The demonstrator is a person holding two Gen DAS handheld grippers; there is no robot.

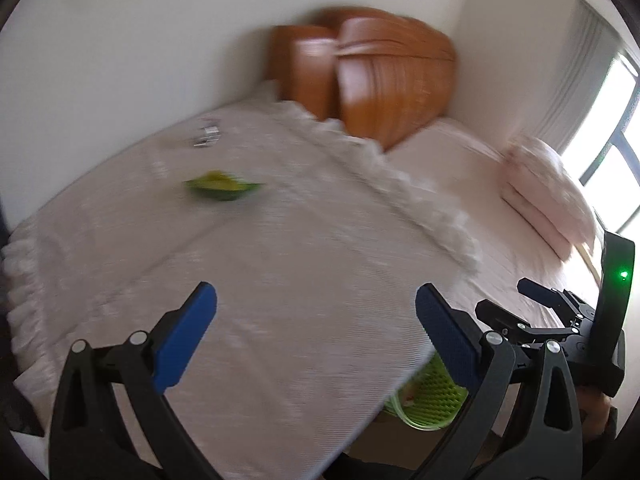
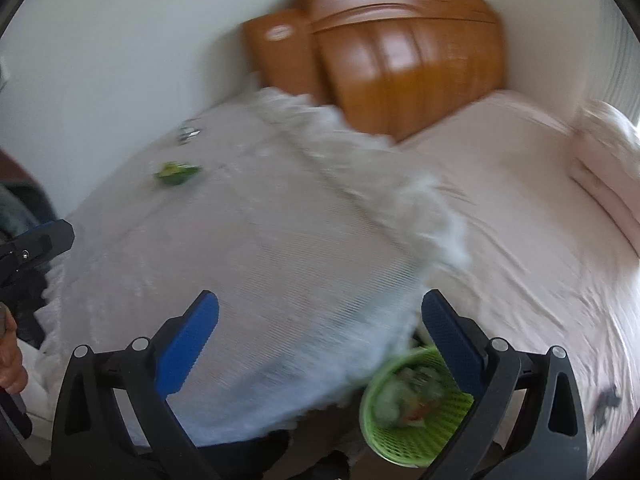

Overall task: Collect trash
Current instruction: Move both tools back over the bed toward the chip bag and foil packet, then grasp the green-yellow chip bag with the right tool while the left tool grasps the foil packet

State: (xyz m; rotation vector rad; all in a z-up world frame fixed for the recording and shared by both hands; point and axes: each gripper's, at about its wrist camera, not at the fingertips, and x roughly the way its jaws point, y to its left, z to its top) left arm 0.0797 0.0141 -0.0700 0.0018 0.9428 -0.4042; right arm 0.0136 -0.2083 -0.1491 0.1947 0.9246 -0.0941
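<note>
A green and yellow crumpled wrapper (image 1: 222, 187) lies on the pale blanket of the bed, far ahead of both grippers; it also shows in the right wrist view (image 2: 176, 172). A small silvery piece of trash (image 1: 206, 136) lies beyond it near the wall, and shows in the right wrist view (image 2: 187, 133). A green mesh basket (image 2: 416, 412) holding trash stands by the bed's near edge, under my right gripper; its rim shows in the left wrist view (image 1: 428, 400). My left gripper (image 1: 316, 332) is open and empty. My right gripper (image 2: 320, 336) is open and empty. Both views are blurred.
A wooden headboard (image 1: 376, 76) stands at the back against the white wall. A folded pink pillow (image 1: 548, 196) lies on the pink sheet at the right, near a window (image 1: 616, 128). A ruffled blanket edge (image 1: 400, 184) crosses the bed.
</note>
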